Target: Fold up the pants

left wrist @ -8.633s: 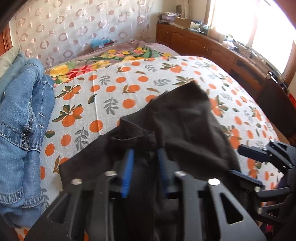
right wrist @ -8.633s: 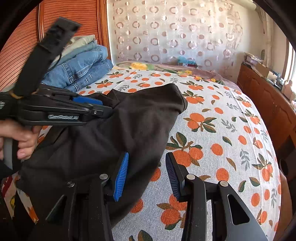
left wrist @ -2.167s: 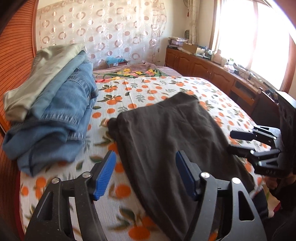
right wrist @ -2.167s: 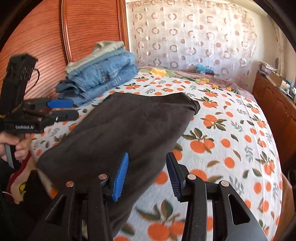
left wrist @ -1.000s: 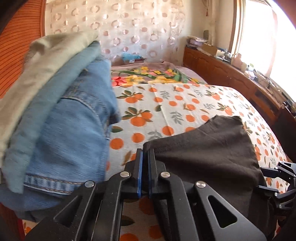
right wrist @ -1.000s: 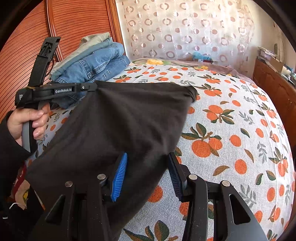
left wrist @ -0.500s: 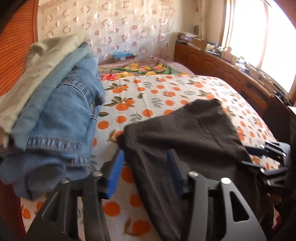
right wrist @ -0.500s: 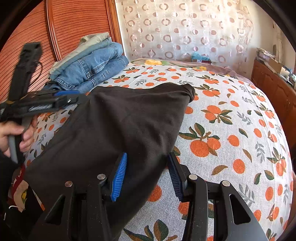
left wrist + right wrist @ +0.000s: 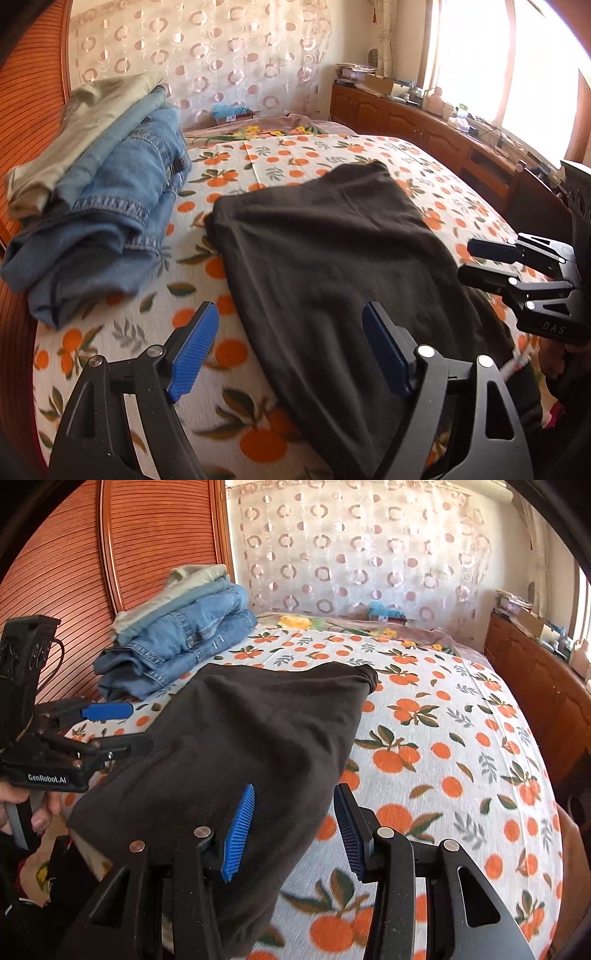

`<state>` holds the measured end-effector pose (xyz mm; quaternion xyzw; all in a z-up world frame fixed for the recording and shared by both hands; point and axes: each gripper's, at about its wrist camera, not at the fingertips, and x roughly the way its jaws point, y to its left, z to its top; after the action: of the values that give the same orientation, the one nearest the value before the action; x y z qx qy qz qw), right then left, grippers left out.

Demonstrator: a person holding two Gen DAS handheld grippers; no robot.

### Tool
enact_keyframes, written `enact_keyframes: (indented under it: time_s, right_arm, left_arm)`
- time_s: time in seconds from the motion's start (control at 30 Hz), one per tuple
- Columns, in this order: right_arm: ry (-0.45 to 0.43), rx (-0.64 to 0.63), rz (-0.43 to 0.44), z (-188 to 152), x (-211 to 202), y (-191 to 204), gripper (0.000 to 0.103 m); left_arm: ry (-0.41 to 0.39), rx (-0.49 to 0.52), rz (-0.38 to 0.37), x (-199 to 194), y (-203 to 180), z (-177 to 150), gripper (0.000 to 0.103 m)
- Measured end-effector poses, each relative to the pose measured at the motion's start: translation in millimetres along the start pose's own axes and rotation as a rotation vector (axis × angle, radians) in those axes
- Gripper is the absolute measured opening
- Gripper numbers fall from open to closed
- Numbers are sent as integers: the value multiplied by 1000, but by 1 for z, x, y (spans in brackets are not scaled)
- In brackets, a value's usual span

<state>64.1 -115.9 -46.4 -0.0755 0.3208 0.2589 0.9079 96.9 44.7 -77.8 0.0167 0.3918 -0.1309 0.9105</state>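
I'm over a bed with an orange-print sheet (image 9: 295, 162). My left gripper (image 9: 288, 350) has just been opening; its jaws stand wide, holding nothing, above the near edge of the dark pants (image 9: 332, 258). My right gripper (image 9: 293, 830) is part open and grips nothing, the pants' edge lying beneath. The pants lie flat mid-bed, beside a stack of folded jeans (image 9: 177, 642) by the headboard.
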Motion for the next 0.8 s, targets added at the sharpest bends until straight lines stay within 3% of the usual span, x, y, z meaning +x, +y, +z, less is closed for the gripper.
enact_keyframes:
  time_s: [0.3, 0.53, 0.8]
  right_arm:
    - [-2, 3, 24, -15, -28, 9, 47]
    - [33, 10, 45, -26, -23, 16, 47]
    - [57, 32, 38, -31, -21, 12, 47]
  left_arm:
    - [25, -24, -4, -16, -5, -30, 81]
    - [40, -80, 4, -27, 1, -59, 81]
    - [40, -70, -13, -31, -5, -70, 67]
